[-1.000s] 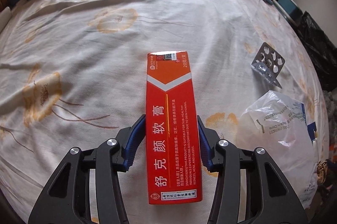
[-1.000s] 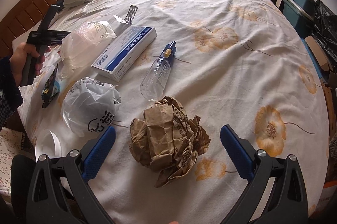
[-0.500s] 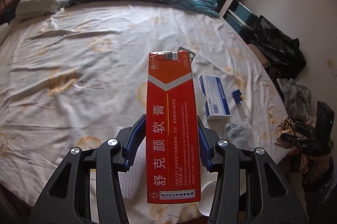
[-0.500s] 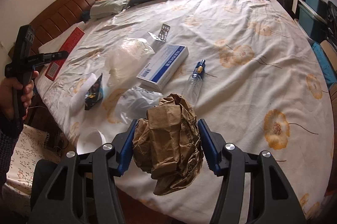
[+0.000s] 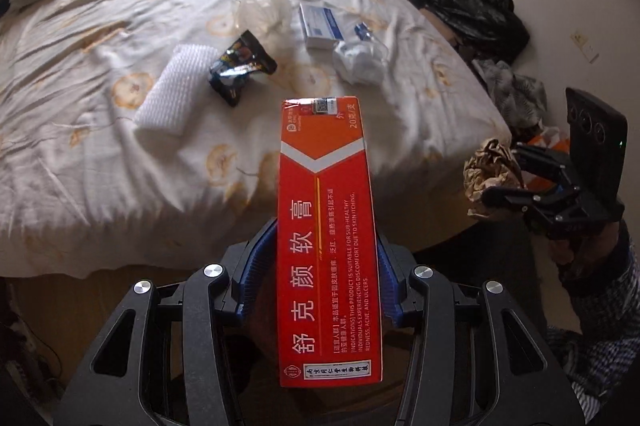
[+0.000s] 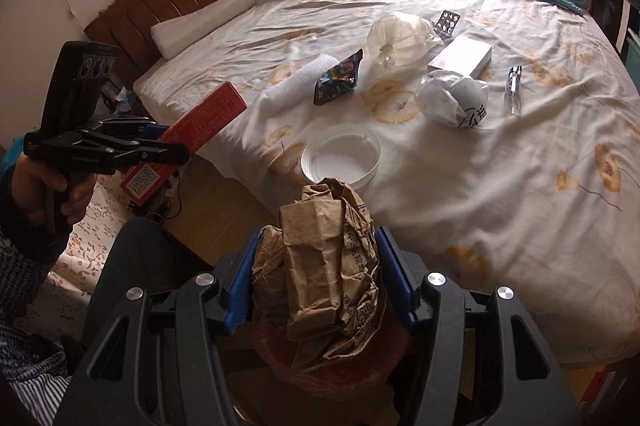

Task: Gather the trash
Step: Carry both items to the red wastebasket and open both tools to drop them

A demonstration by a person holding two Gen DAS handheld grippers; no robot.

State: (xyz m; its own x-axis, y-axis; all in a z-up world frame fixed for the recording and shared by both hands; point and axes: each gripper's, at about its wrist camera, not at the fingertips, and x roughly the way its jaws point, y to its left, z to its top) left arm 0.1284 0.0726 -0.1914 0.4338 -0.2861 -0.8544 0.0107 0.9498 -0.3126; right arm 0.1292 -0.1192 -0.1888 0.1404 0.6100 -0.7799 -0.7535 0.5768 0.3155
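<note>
Trash in transit: the left gripper [image 5: 320,282] stays clenched on a long, rigid red carton [image 5: 326,238], and the right gripper [image 6: 320,282], open a second ago, now pinches a crumpled brown paper wad [image 6: 320,266]. Both loads have left the bed [image 6: 520,186]; the wad hangs over a red-lined bin [image 6: 320,374], so release seems next. Still on the floral sheet: a shallow white round tub [image 6: 341,159], glossy black wrapper [image 6: 337,77], white plastic bags, a flat blue-and-white box [image 5: 320,26], a clear bottle [image 6: 513,90], and a foil blister pack [image 6: 448,22].

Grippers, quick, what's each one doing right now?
Left gripper: closed on the red ointment box.
Right gripper: closed on the crumpled brown paper bag.
</note>
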